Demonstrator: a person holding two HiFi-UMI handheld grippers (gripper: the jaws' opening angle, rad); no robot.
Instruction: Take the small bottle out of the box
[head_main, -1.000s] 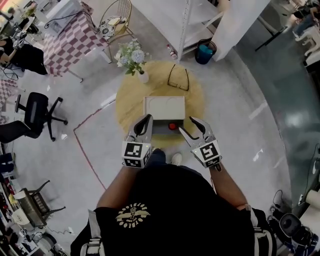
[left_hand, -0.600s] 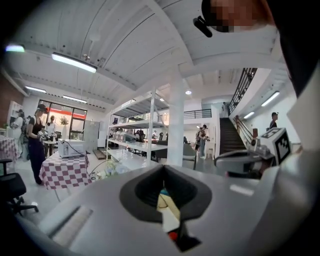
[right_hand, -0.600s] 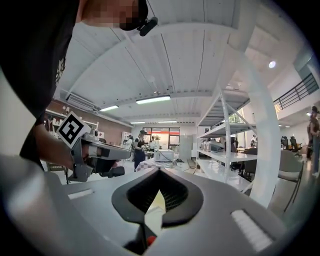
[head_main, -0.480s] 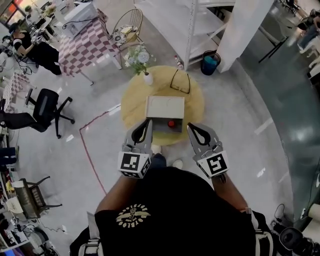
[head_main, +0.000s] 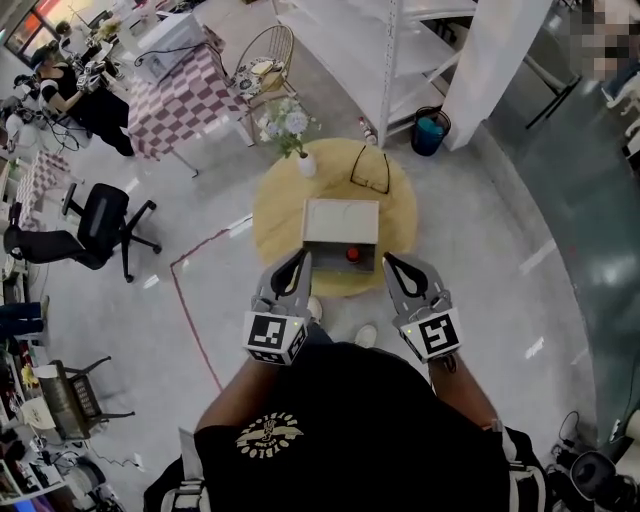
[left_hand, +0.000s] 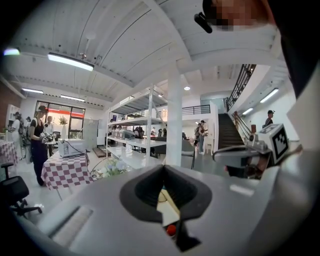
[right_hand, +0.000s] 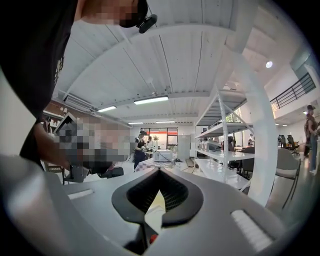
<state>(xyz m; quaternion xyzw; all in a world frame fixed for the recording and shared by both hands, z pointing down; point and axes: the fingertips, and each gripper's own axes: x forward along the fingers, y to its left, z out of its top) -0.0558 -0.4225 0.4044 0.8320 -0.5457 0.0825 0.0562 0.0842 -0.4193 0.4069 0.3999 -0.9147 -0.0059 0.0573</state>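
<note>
Off the front-left corner of the box (head_main: 341, 218): left gripper (head_main: 302, 256), jaws closed tip to tip, nothing between them, not touching the box. Under the box: round yellow table (head_main: 275, 215). In the grey part of the box (the side nearest the person), toward its right end: small bottle (head_main: 352, 254), only a red top showing. Off the front-right corner: right gripper (head_main: 388, 259), jaws likewise closed and empty.

Only a red speck of small bottle (head_main: 352, 254) showing, box (left_hand: 167, 209) mostly hidden behind left hand-held gripper (left_hand: 163, 169)
</note>
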